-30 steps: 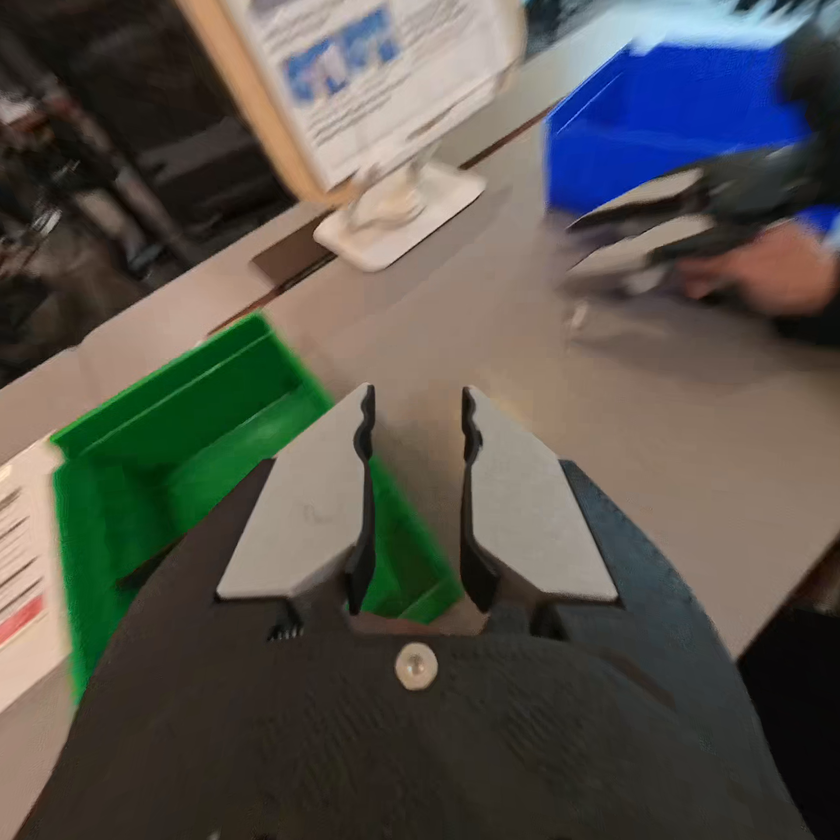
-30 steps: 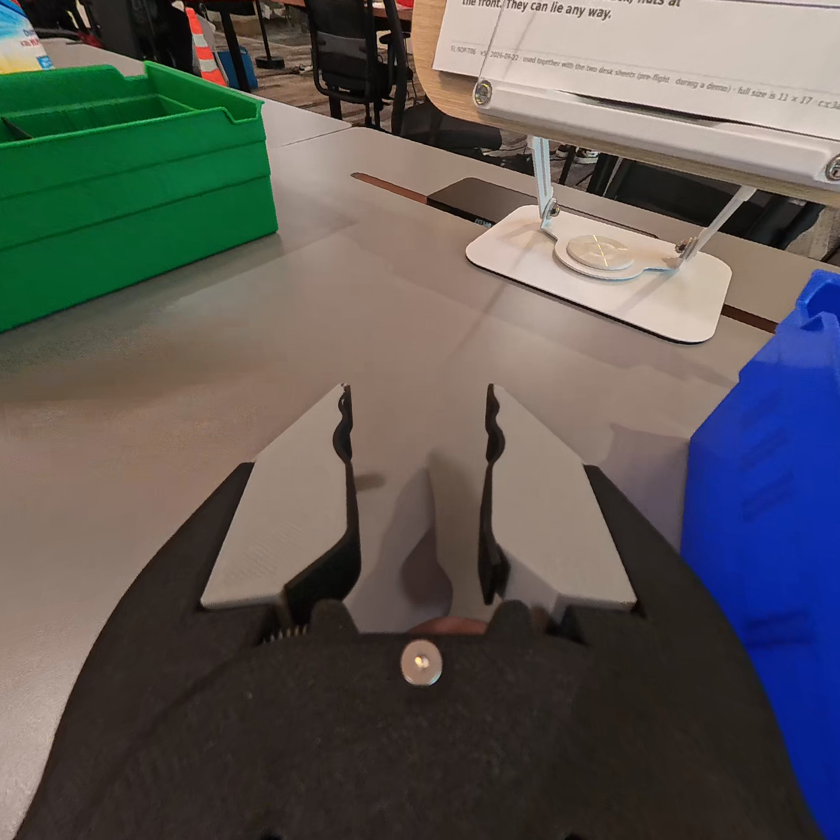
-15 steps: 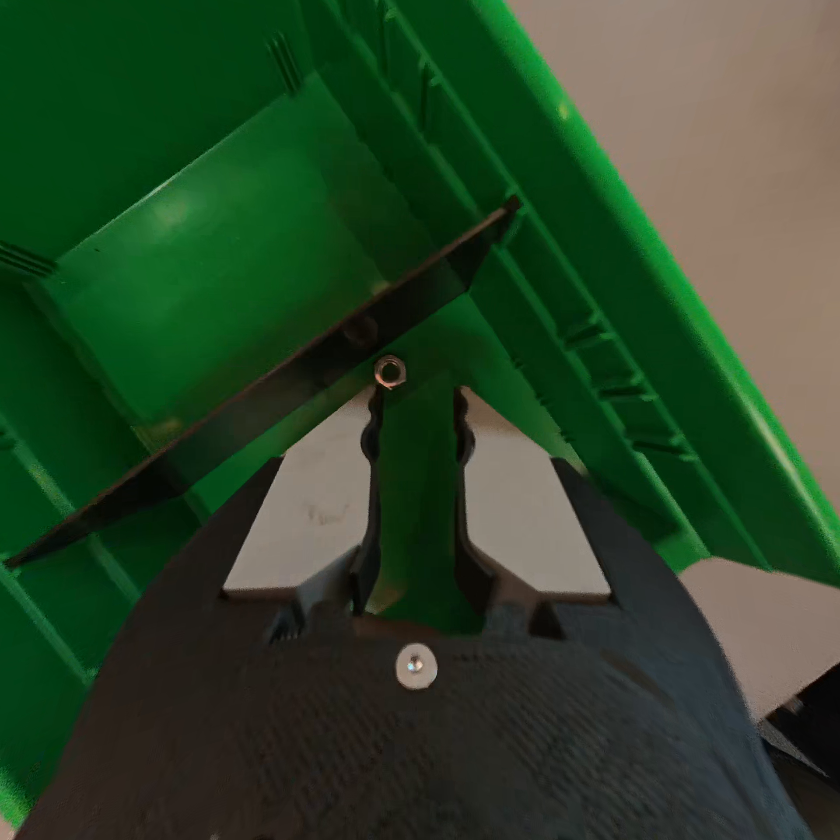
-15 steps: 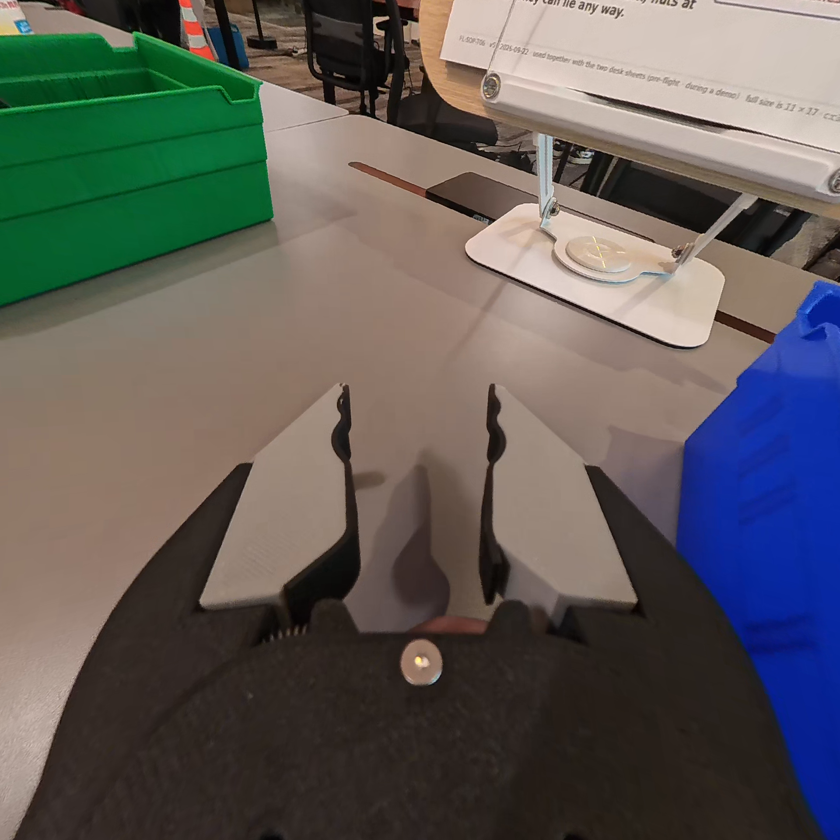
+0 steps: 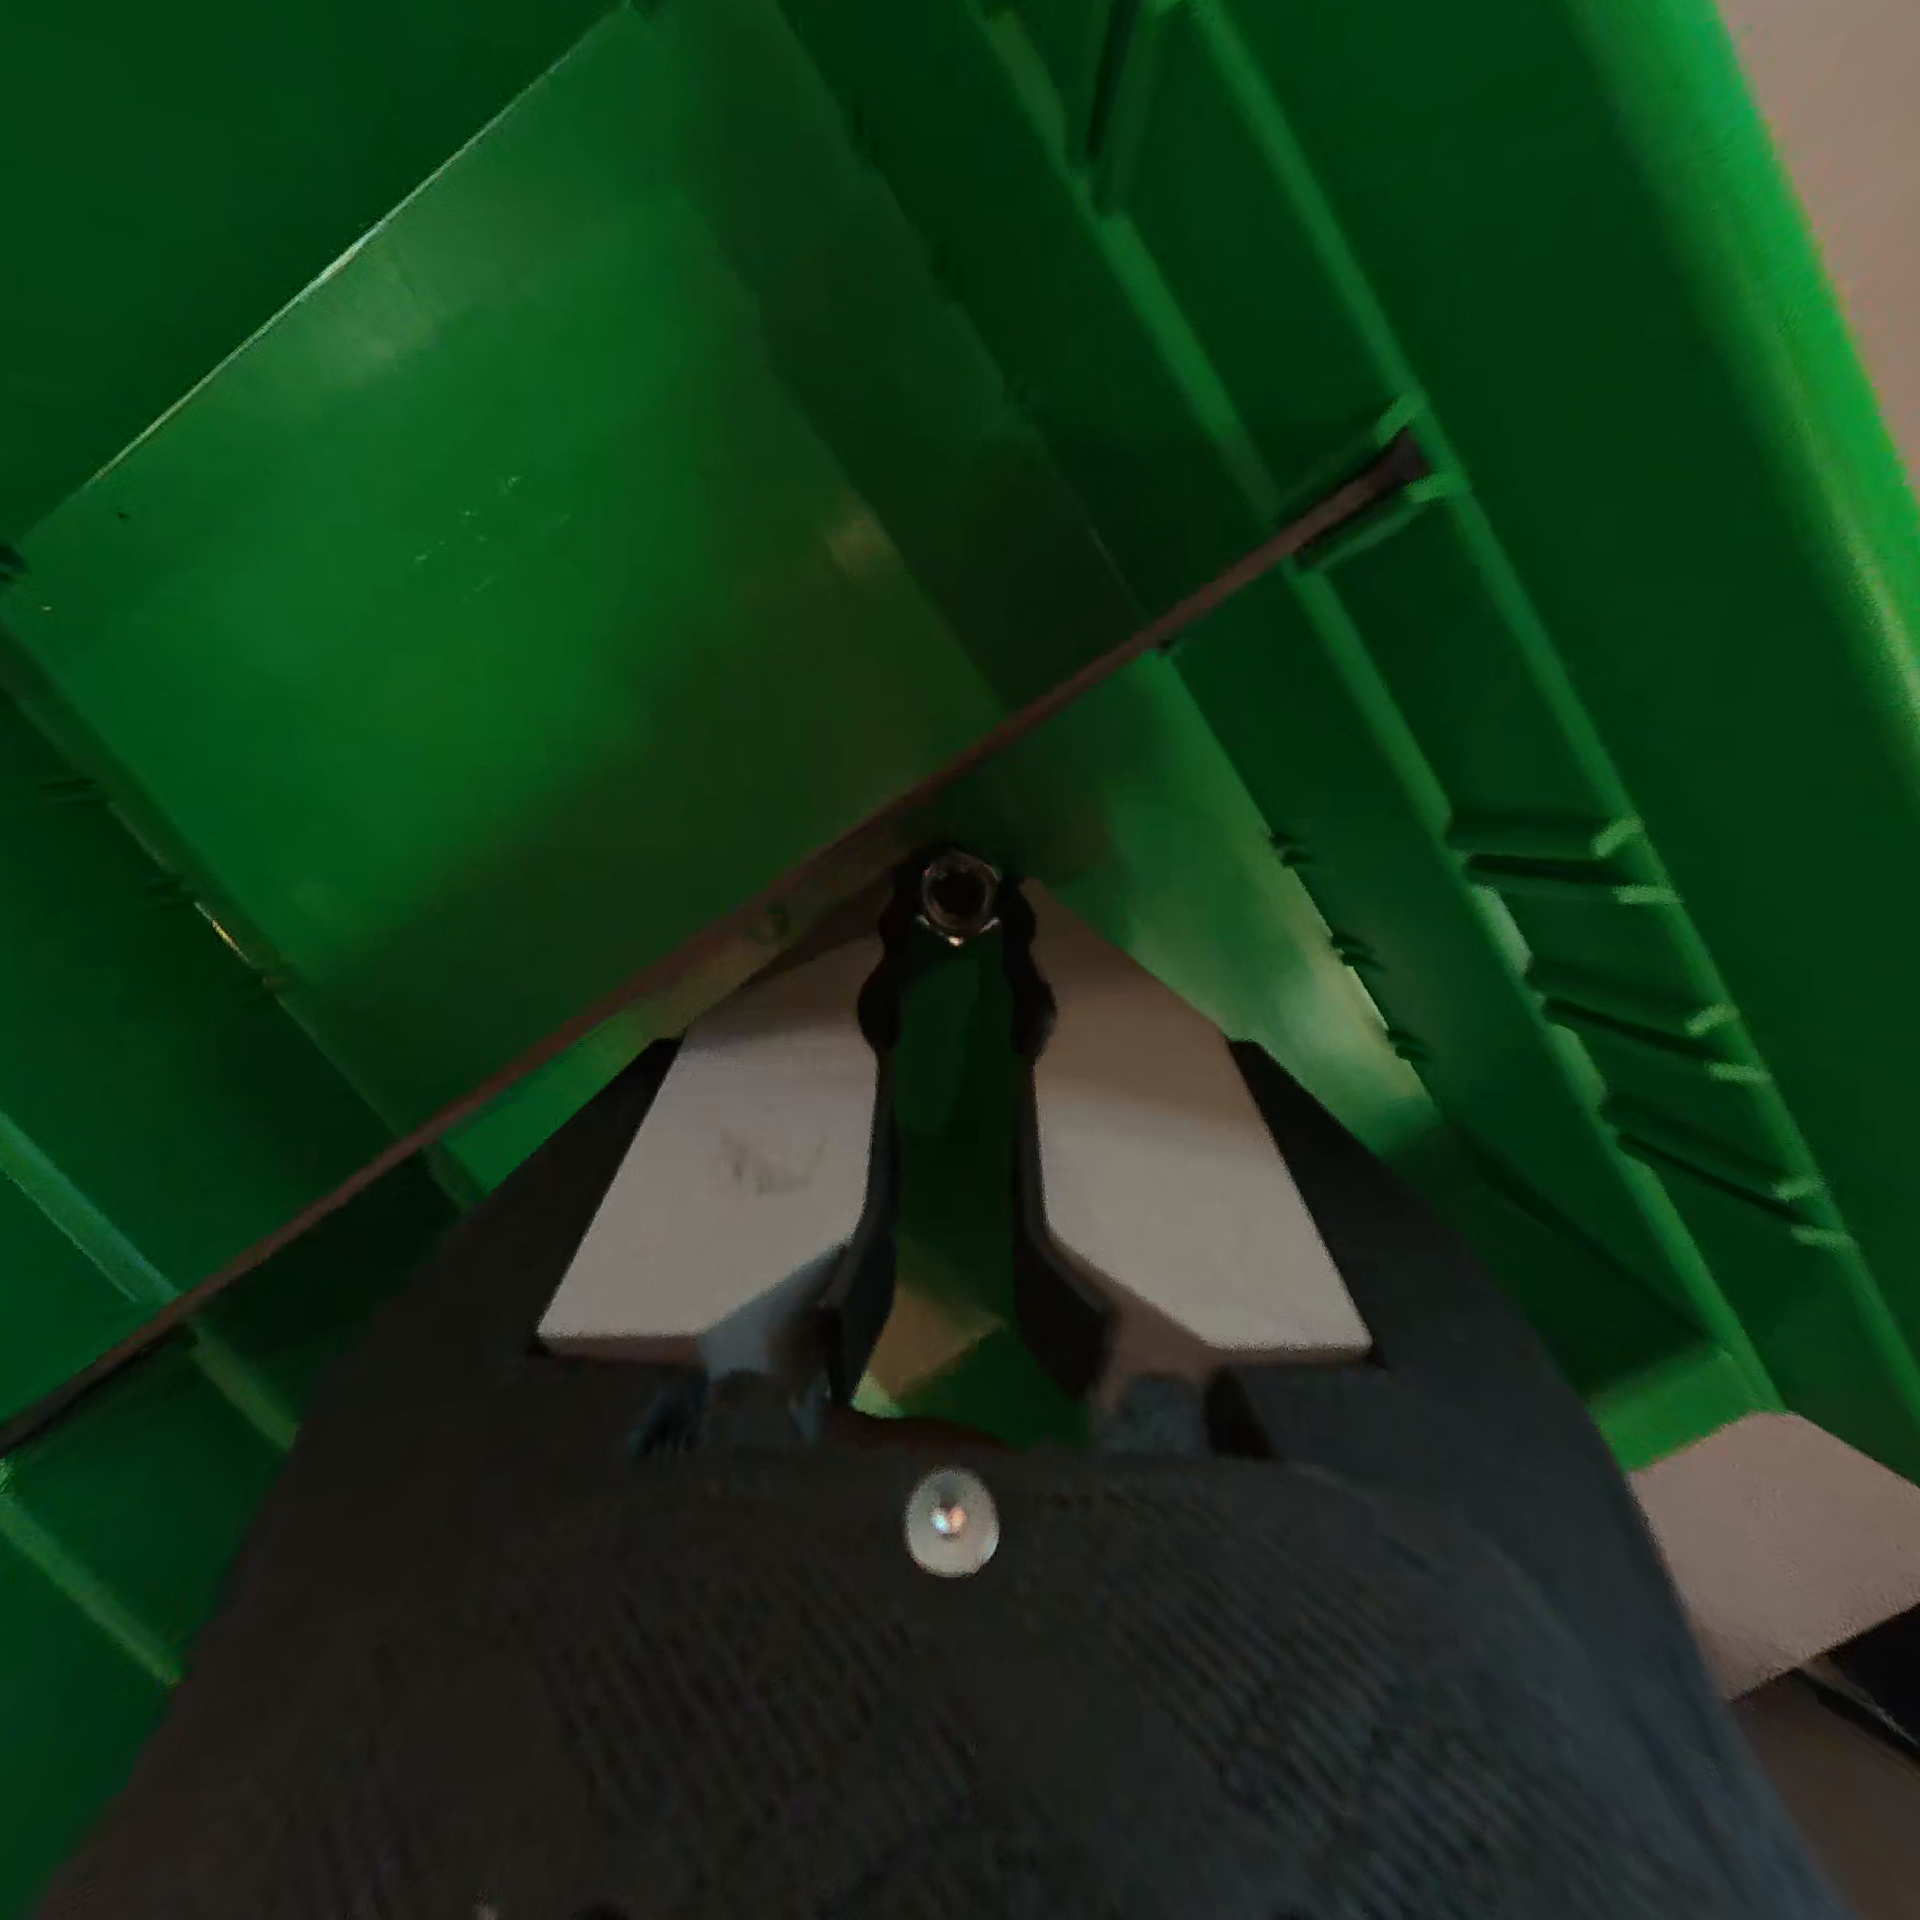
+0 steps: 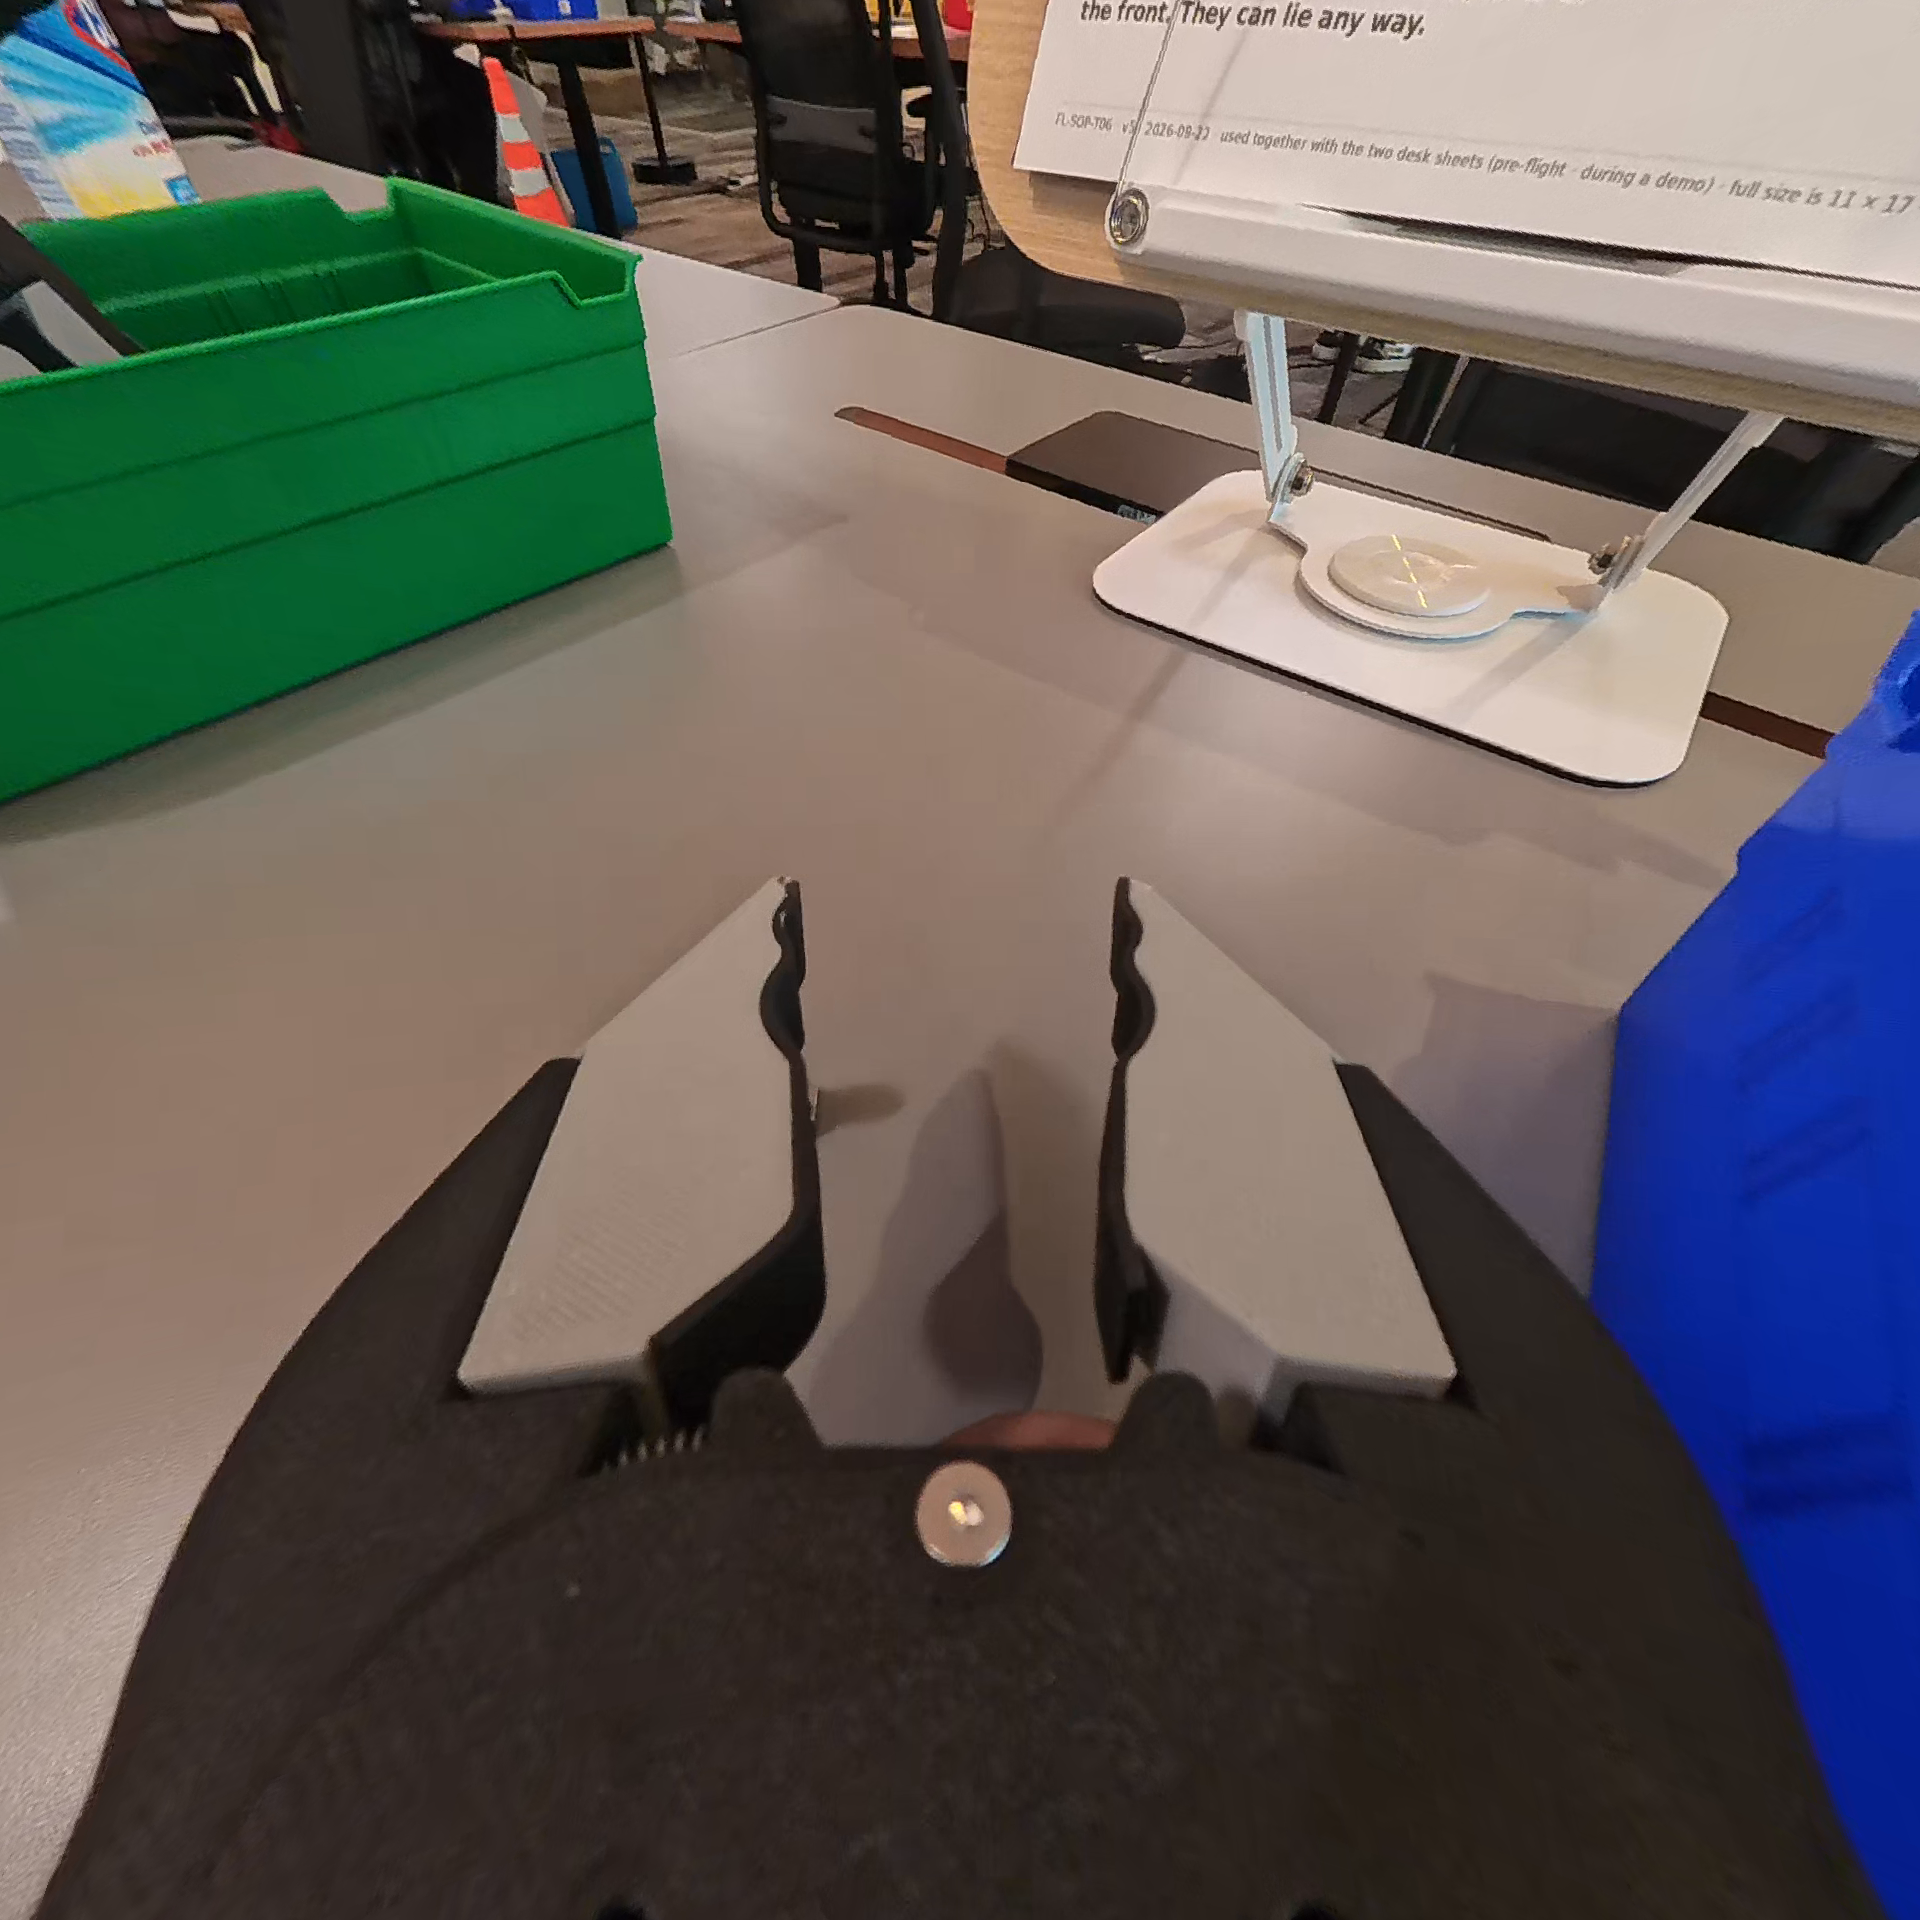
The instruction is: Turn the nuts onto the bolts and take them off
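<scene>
Two wrist cameras, one close and one far

The left camera is looking steeply down inside the green bin (image 5: 520, 520), very near; the right one is facing across the grey table (image 6: 831, 779), showing this bin (image 6: 312, 499) from outside.

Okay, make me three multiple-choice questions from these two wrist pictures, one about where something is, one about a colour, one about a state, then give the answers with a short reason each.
1. Where is the nut?
A. On the bare table
B. Between the left tongs' tips inside the green bin, beside its dark divider
C. On the white stand base

2. What colour is the bin at the right edge of the right wrist view?
A. Blue
B. Red
C. Yellow

3. How do the right tongs stand?
A. Shut on a bolt
B. Shut on a nut
C. Open, holding nothing

Answers:
1 B: the nut sits between the fingertips, with green walls all round.
2 A: the blue bin fills that edge.
3 C: only grey table shows through the wide gap between the fingers.
</scene>
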Motion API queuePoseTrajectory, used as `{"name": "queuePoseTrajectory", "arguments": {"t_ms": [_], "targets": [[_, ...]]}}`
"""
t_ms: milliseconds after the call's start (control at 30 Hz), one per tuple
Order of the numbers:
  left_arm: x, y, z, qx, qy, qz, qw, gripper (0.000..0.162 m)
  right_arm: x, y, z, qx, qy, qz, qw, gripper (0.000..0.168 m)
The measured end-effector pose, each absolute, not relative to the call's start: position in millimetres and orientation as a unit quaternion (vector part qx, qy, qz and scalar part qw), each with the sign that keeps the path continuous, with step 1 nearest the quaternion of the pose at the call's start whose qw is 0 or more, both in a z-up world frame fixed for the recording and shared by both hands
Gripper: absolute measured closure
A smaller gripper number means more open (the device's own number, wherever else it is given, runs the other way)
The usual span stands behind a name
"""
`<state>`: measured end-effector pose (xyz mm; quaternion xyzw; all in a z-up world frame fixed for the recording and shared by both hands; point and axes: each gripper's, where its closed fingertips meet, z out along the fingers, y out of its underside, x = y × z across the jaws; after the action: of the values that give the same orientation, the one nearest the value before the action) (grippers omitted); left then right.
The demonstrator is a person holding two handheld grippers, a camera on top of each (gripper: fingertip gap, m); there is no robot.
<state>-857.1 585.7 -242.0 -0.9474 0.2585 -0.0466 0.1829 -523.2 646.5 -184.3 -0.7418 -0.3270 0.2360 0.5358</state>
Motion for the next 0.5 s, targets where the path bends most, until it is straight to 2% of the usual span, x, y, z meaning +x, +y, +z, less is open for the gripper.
{"name": "queuePoseTrajectory", "arguments": {"t_ms": [133, 267, 367, 433, 500], "targets": [[-857, 587, -196, -0.931, 0.241, -0.046, 0.269, 0.147, -524, 643, -181, -0.736, -0.325, 0.252, 0.538, 0.111], [-827, 579, -94, -0.860, 0.249, -0.051, 0.443, 0.147, -527, 636, -169, -0.718, -0.335, 0.275, 0.545, 0.112], [-754, 556, -25, -0.752, 0.313, -0.105, 0.571, 0.147, -532, 622, -149, -0.687, -0.354, 0.314, 0.551, 0.115], [-697, 541, -9, -0.676, 0.372, -0.123, 0.624, 0.147, -542, 599, -133, -0.654, -0.380, 0.383, 0.530, 0.118], [-646, 532, -24, -0.630, 0.432, -0.128, 0.632, 0.147, -548, 574, -117, -0.621, -0.398, 0.461, 0.495, 0.120]]}}
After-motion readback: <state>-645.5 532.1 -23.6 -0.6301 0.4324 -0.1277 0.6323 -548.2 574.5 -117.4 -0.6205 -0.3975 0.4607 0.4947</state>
